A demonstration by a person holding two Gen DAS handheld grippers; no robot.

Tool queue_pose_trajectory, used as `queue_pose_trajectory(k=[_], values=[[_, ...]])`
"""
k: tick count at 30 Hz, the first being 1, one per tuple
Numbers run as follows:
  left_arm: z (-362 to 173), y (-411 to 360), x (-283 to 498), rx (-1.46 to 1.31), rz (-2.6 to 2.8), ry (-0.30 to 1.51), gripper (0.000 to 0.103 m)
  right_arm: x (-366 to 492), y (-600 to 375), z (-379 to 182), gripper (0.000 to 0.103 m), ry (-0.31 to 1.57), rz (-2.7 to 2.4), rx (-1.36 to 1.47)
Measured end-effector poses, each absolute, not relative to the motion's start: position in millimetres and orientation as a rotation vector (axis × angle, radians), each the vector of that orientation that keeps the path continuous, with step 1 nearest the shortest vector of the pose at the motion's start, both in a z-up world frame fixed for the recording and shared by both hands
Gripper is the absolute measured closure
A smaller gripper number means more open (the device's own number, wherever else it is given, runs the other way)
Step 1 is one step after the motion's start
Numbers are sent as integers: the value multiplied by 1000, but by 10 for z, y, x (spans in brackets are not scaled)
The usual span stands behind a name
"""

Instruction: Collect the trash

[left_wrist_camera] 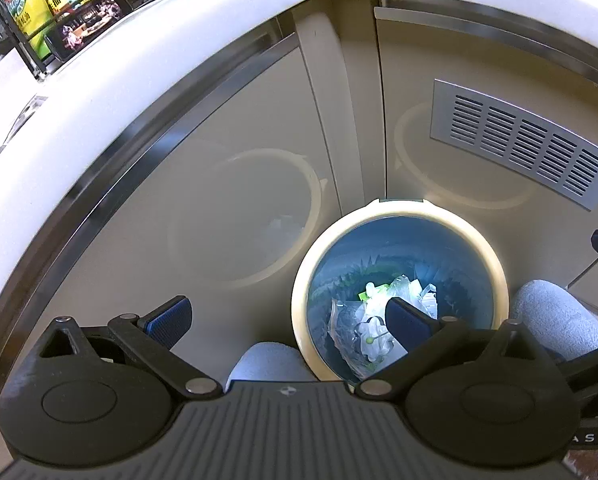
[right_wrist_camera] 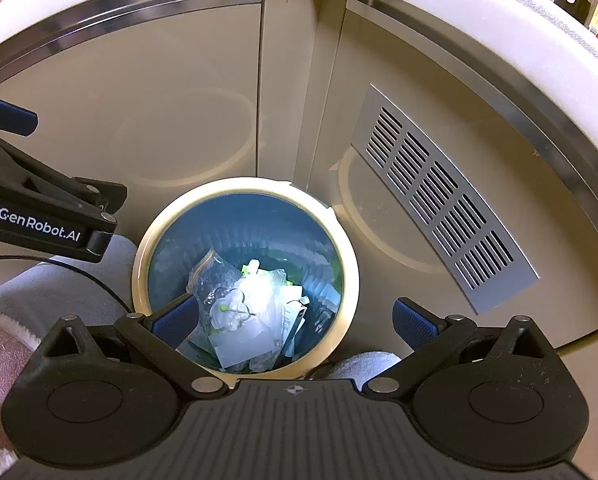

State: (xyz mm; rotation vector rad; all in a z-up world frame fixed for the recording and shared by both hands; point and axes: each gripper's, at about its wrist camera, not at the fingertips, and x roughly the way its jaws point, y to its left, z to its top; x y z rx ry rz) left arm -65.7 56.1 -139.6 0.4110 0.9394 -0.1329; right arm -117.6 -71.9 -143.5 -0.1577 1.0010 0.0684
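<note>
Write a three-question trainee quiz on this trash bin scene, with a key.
1. True or false: the left claw is open and holds nothing.
2. What lines the trash bin? A) a blue bag B) newspaper C) nothing
3. Fill in: the metal vent grille is set in a cabinet ____.

Key: 1 true. 2 A; crumpled clear plastic and paper lie at the bottom. 3 door, to the right of the bin; the right claw is open too.
</note>
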Motion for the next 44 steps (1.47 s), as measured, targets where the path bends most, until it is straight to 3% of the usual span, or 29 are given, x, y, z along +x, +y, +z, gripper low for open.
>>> queue_pose_trajectory(k=[44], values=[[-1542,539,-602,410,-180,1045,0,-1151,-727,-1442,0,1005,31,-148]])
